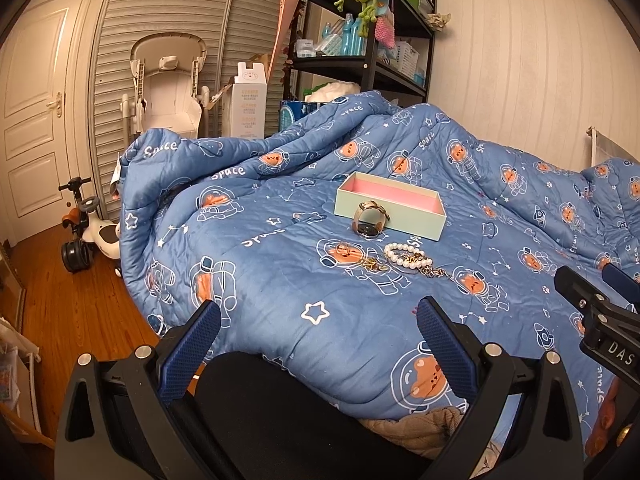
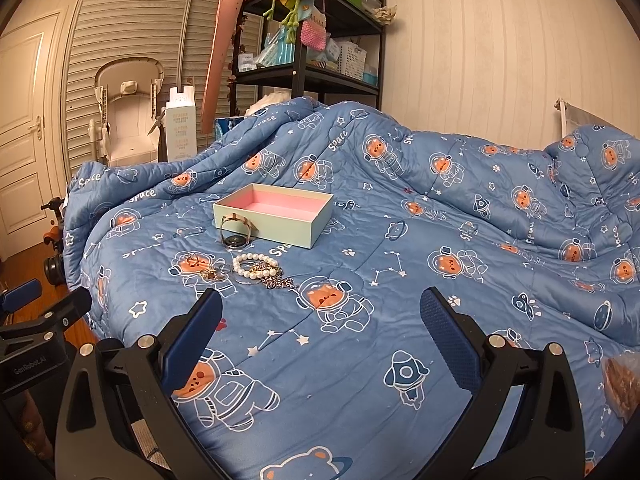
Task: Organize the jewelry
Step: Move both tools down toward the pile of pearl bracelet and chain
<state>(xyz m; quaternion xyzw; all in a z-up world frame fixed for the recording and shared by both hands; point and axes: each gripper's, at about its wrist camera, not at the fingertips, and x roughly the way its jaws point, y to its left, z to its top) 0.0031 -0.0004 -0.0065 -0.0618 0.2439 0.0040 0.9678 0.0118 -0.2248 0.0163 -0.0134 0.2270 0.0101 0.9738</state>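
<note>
On top of a rumpled blue comforter (image 1: 280,280) printed with astronaut bears and "Space" lettering: an open mint-green box (image 1: 390,210) with a pink lining, nothing visible inside. Leaning right against its near wall, a wristwatch (image 1: 370,220) with a gold-toned band, dark face down toward the quilt. Just in front of that, a pearl bracelet (image 1: 402,256) lying on a tangle of gold chain (image 1: 430,268), and a bit to the left a small gold ring (image 1: 343,249) next to another gold piece (image 1: 374,265), too small to make out properly. Behind the bed, a louvered closet door (image 1: 176,20), a white panelled door (image 1: 36,112), a folded white high chair (image 1: 168,84), a black shelving unit (image 1: 384,40) stuffed with bottles and baskets, a kid's ride-on toy (image 1: 86,232) on the wood floor (image 1: 68,300). Both grippers spread wide, blue textured pads well apart, nothing pinched, nothing touched. Left gripper (image 1: 318,340) hovering low over the near edge of the quilt, pointed at the jewelry from well back. Right gripper (image 2: 320,332) held alongside at about the same height, aimed a little to the right of the pile, jewelry up and left in its view.
</note>
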